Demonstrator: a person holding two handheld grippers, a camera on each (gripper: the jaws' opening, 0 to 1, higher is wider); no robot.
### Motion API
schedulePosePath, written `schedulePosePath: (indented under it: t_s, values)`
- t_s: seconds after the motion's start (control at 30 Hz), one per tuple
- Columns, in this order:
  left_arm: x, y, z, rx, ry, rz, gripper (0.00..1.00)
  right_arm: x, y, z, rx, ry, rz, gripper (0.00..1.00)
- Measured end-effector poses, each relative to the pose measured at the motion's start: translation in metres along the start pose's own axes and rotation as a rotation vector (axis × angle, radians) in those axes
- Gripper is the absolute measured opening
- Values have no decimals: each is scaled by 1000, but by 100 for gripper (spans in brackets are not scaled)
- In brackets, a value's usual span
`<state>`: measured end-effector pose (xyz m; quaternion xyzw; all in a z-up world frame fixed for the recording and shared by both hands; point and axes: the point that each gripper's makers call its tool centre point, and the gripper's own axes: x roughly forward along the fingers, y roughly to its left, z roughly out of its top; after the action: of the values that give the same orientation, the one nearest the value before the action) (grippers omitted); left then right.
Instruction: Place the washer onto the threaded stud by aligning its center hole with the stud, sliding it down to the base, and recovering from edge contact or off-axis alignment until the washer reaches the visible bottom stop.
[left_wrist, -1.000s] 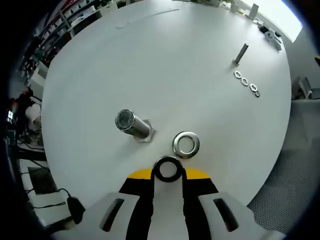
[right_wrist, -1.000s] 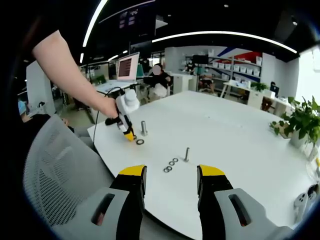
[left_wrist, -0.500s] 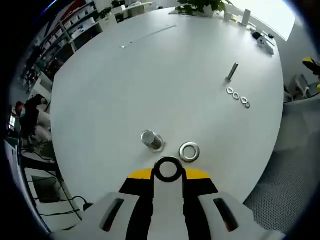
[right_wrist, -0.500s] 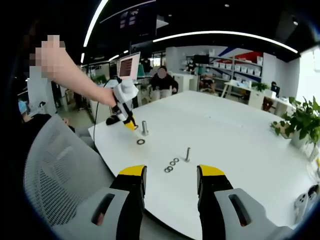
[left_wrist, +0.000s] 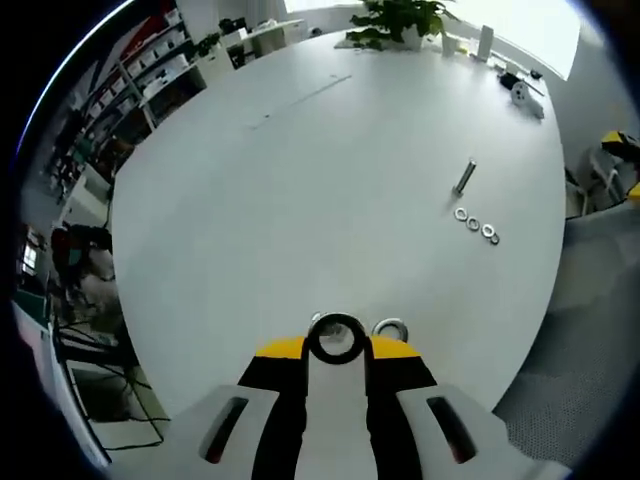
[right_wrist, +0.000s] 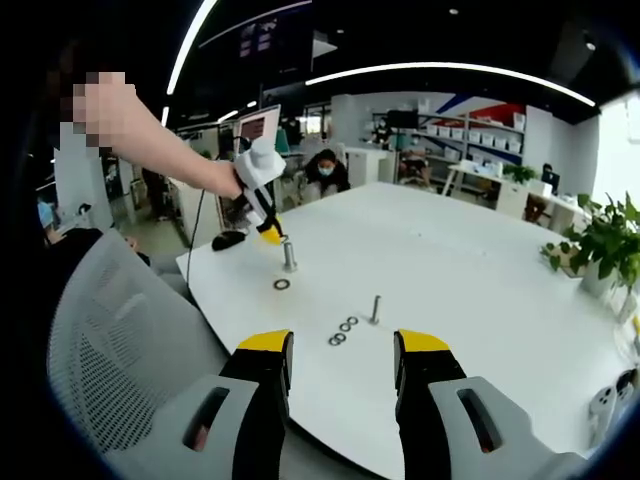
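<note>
Two grippers are seen over a round white table (right_wrist: 480, 290). In the left gripper view, the left gripper (left_wrist: 337, 350) is closed with its yellow-tipped jaws together on a dark ring-shaped washer (left_wrist: 336, 339), which is held flat-on to the camera at the jaw tips. Directly behind the held washer, the top of the large threaded stud (left_wrist: 317, 321) is just visible, mostly hidden by the ring. A second, loose washer (left_wrist: 390, 327) lies on the table just beside the stud, partly hidden by the jaw tip.

Farther across the table a small bolt (left_wrist: 464, 177) stands upright, with a short row of small washers (left_wrist: 474, 223) lying near its base.

In the right gripper view, the right gripper (right_wrist: 340, 355) is held near the table edge with its jaws apart and nothing between them. The left gripper (right_wrist: 262, 213), held in a person's hand, is seen hovering just above the top of the upright stud (right_wrist: 289, 254). The loose washer (right_wrist: 282, 285) lies flat on the table near the stud's base. The small bolt (right_wrist: 375, 308) and the row of small washers (right_wrist: 342, 331) are seen closer to the right gripper. A mesh chair back (right_wrist: 120, 350) stands beside the table.
</note>
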<state>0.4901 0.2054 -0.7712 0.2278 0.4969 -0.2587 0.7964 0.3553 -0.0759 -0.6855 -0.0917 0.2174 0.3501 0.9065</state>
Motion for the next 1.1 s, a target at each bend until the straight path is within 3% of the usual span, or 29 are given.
schedulePosePath:
  t_s: [0.3,1.1]
  values:
    - [12,8,6,-10,19,-5,19,0,-1,0,2,-1,-6,42]
    - [28,8,-4,36,105,-16,19,0,0,-1,4,8,0,42]
